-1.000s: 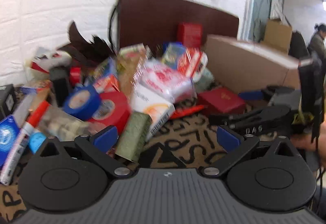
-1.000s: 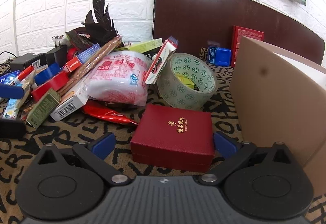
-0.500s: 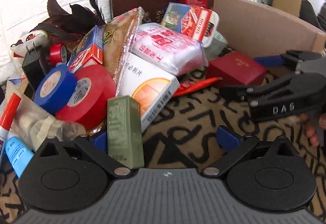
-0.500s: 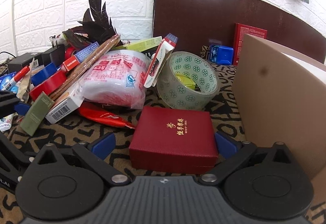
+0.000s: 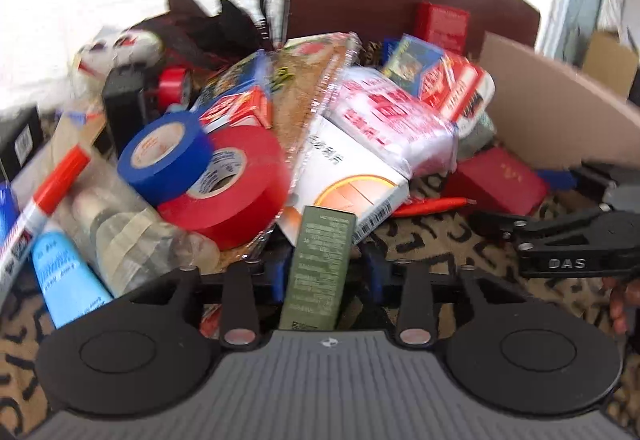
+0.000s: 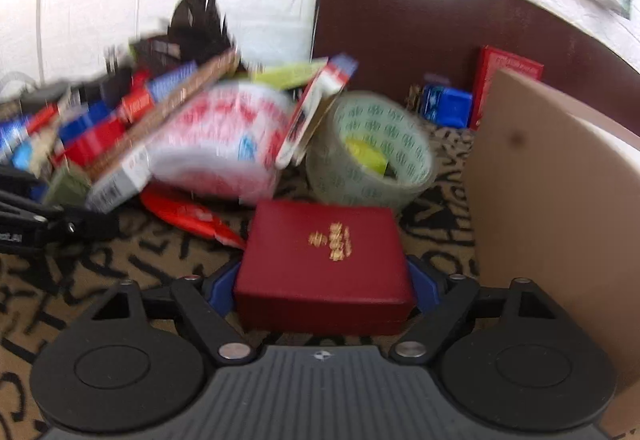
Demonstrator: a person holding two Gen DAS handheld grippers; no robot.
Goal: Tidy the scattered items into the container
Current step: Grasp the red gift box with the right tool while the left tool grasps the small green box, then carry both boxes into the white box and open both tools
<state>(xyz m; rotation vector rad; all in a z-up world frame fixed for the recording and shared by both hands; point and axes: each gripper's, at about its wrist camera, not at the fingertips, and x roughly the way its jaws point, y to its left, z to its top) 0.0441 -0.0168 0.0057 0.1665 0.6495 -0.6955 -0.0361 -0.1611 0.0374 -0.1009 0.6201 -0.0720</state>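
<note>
My surface (image 6: 120, 272) wears a tan cloth printed with black letters, set against a white brick wall (image 6: 100, 0) and a dark brown board (image 6: 400, 20). My left tongs (image 5: 326, 272) have just been closing on the green box (image 5: 320, 272) — their blue pads look to be pressing its sides, though blur hides the contact. My right tongs (image 6: 324, 284) have been narrowing too, pinching the red gift box (image 6: 324, 260). The cardboard container (image 6: 560, 220) stands just right of them. Only the left view shows the red tape roll (image 5: 236, 184) and blue tape roll (image 5: 168, 156); only the right shows the clear tape roll (image 6: 372, 152).
</note>
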